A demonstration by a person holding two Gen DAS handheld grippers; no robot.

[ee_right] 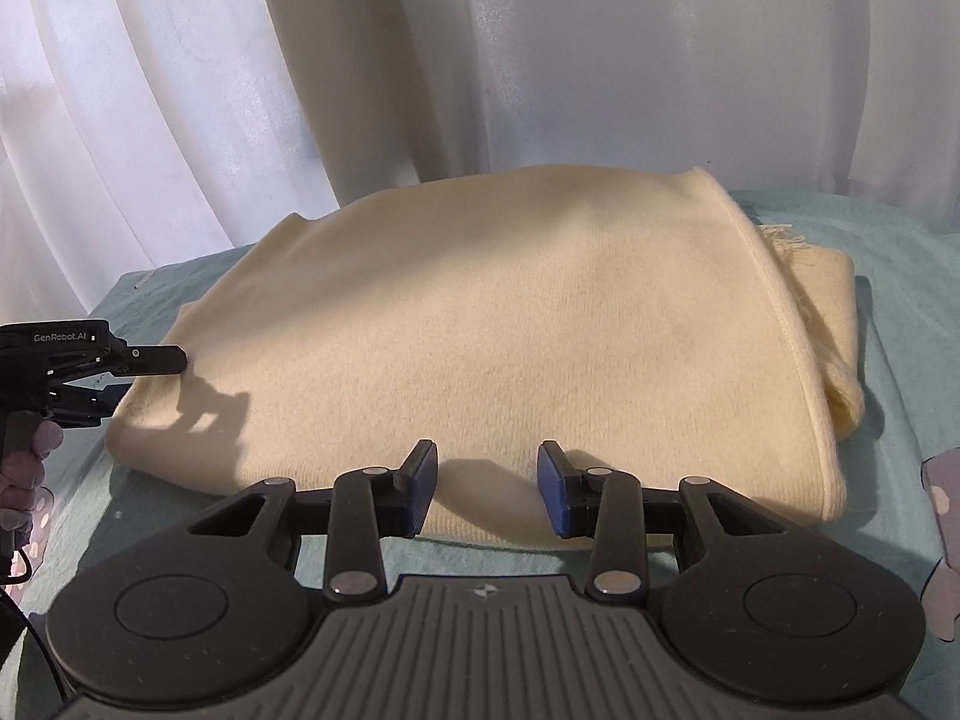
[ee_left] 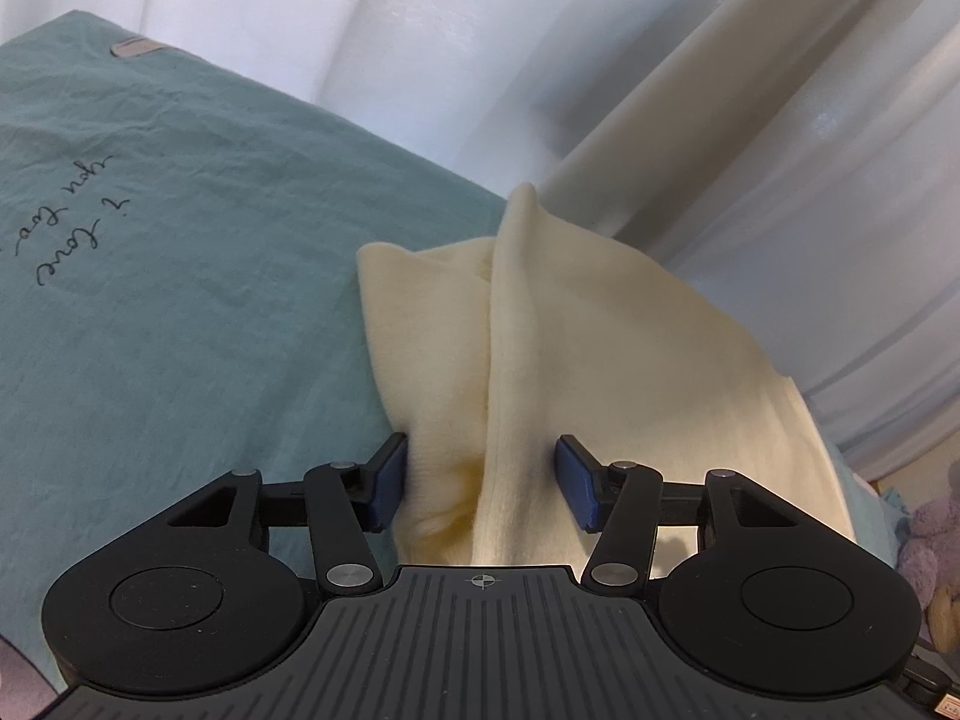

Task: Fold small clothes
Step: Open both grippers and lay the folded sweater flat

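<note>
Mid-fold: the cream knit garment lay on the teal sheet, left gripper and right gripper both agape astride its edges; closing should come next.

Cream garment looks softly knitted, matt; teal sheet creased cloth.

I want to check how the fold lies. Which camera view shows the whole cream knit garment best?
The right wrist view: the cream garment lies there almost whole on the teal sheet, with both side edges visible. The left wrist view shows only one bunched end, between the left gripper fingers.
</note>
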